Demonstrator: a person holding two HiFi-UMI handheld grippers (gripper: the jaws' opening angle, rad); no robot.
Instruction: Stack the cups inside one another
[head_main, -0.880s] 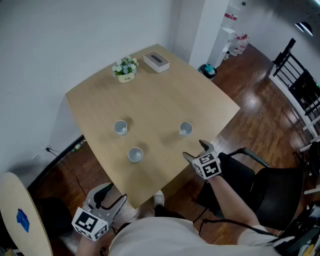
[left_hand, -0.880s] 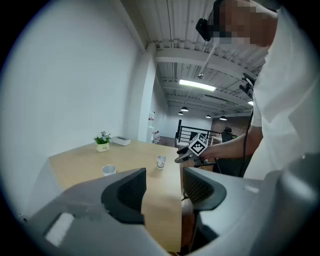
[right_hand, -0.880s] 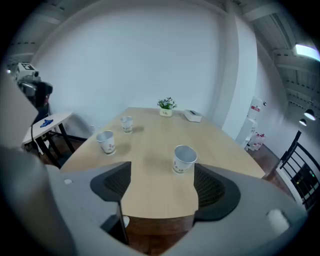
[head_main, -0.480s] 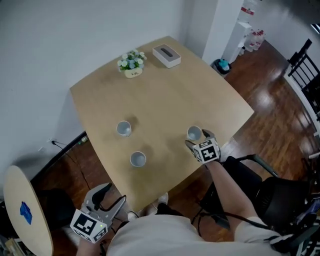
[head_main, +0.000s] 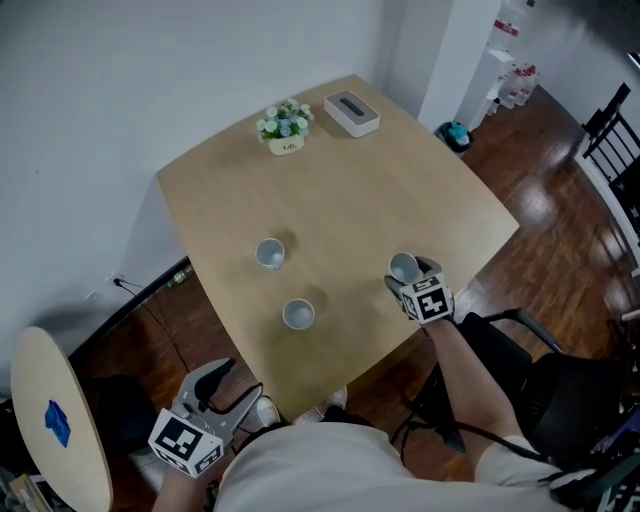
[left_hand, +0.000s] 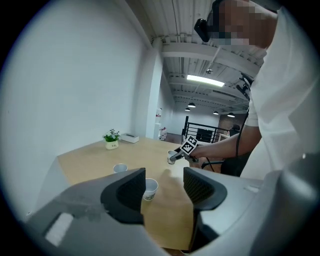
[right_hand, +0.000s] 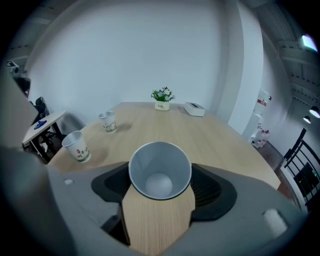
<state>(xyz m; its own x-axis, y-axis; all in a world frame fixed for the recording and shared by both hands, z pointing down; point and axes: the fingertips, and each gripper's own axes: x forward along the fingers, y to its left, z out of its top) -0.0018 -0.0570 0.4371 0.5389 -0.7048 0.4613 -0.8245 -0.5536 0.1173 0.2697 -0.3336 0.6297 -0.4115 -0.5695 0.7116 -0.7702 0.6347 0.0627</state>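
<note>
Three white paper cups stand upright on the wooden table (head_main: 360, 190): a far-left cup (head_main: 268, 253), a near cup (head_main: 298, 314) and a right cup (head_main: 403, 267). My right gripper (head_main: 408, 279) is open around the right cup (right_hand: 160, 170), which fills the gap between the two jaws; I look straight down into it. The other two cups (right_hand: 77, 146) (right_hand: 107, 121) stand off to its left. My left gripper (head_main: 218, 383) hangs open and empty below the table's near corner. In the left gripper view the near cup (left_hand: 149, 189) shows between its jaws, well beyond them.
A small potted plant (head_main: 285, 125) and a white tissue box (head_main: 351, 112) sit at the table's far edge. A round side table (head_main: 55, 430) stands at lower left. A black chair (head_main: 560, 390) is at my right.
My right gripper moved forward over the table edge until the right cup stood between its jaws. The left gripper stayed low by the near corner.
</note>
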